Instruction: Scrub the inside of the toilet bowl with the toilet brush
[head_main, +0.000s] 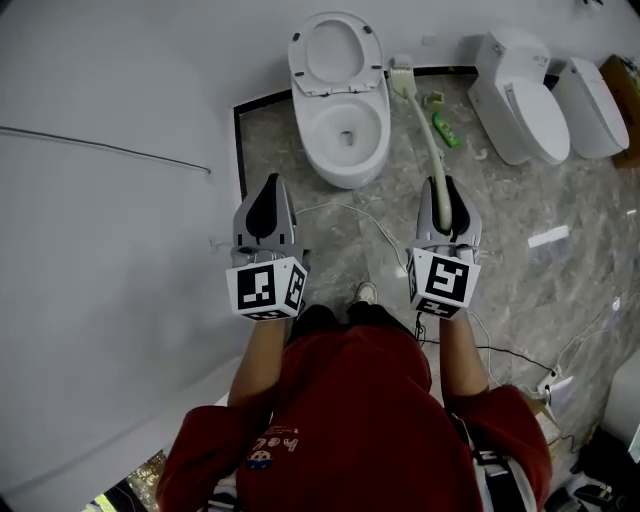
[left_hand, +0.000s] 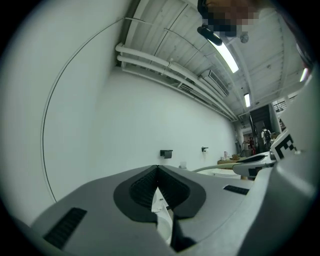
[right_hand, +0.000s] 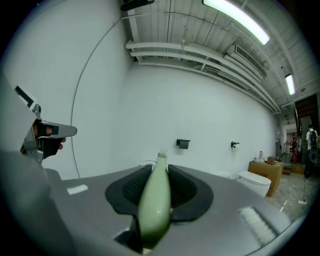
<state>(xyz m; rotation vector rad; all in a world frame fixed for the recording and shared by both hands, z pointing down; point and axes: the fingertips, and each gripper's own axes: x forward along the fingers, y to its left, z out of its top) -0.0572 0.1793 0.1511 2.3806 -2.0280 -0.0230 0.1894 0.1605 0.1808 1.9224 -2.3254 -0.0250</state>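
Observation:
A white toilet (head_main: 340, 135) stands open at the wall, its lid up and the bowl showing. My right gripper (head_main: 442, 188) is shut on the pale green handle of the toilet brush (head_main: 424, 135). The handle runs up to the brush head (head_main: 402, 68), which is to the right of the bowl, outside it, near the wall. In the right gripper view the handle (right_hand: 155, 200) lies clamped between the jaws of that gripper (right_hand: 160, 167). My left gripper (head_main: 270, 188) hangs shut with nothing held, to the left of and short of the toilet; its jaws meet in the left gripper view (left_hand: 158, 167).
A green bottle (head_main: 446, 130) lies on the marble floor right of the brush. Two more white toilets (head_main: 520, 95) (head_main: 592, 106) stand at the right. Thin cables (head_main: 375, 228) cross the floor toward a power strip (head_main: 555, 385). A white wall (head_main: 110, 200) fills the left.

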